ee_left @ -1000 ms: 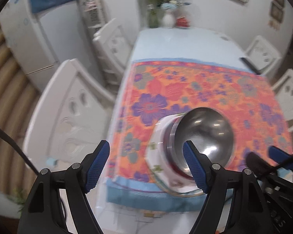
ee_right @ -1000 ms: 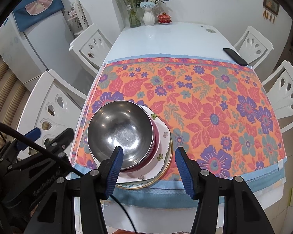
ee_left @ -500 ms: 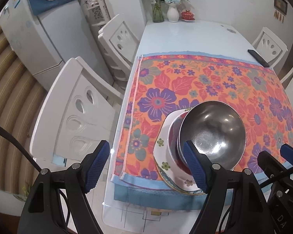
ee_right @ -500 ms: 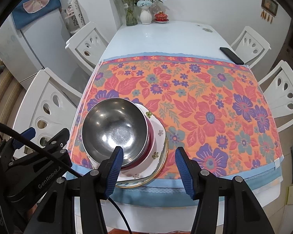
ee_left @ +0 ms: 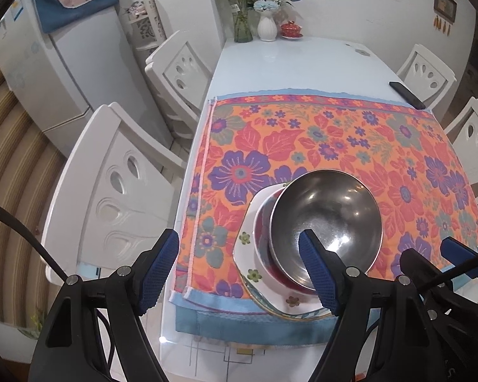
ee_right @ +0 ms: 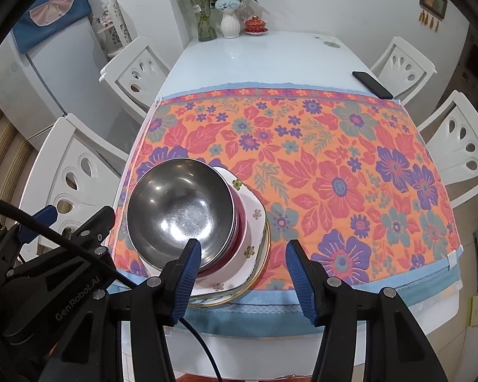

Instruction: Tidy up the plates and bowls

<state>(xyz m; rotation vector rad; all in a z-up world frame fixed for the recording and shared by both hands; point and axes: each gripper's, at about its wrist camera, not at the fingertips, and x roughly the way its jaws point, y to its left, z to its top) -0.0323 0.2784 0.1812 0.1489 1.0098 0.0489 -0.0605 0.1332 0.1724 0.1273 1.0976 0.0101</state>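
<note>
- left wrist view: left tool (ee_left: 239,270) with jaws apart, gripping nothing; steel bowl (ee_left: 326,222) just beyond its right finger, nested in a red bowl (ee_left: 261,232) on stacked plates (ee_left: 248,254) on the floral cloth (ee_left: 334,140).
- right wrist view: right tool (ee_right: 243,273) with jaws apart, empty; steel bowl (ee_right: 178,210) beyond its left finger, plates (ee_right: 255,238) between the fingers, near the tabletop (ee_right: 271,57) front edge.

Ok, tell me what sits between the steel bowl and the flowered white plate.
A red bowl, nested under the steel bowl and resting on the white plate; both wrist views show it.
</note>
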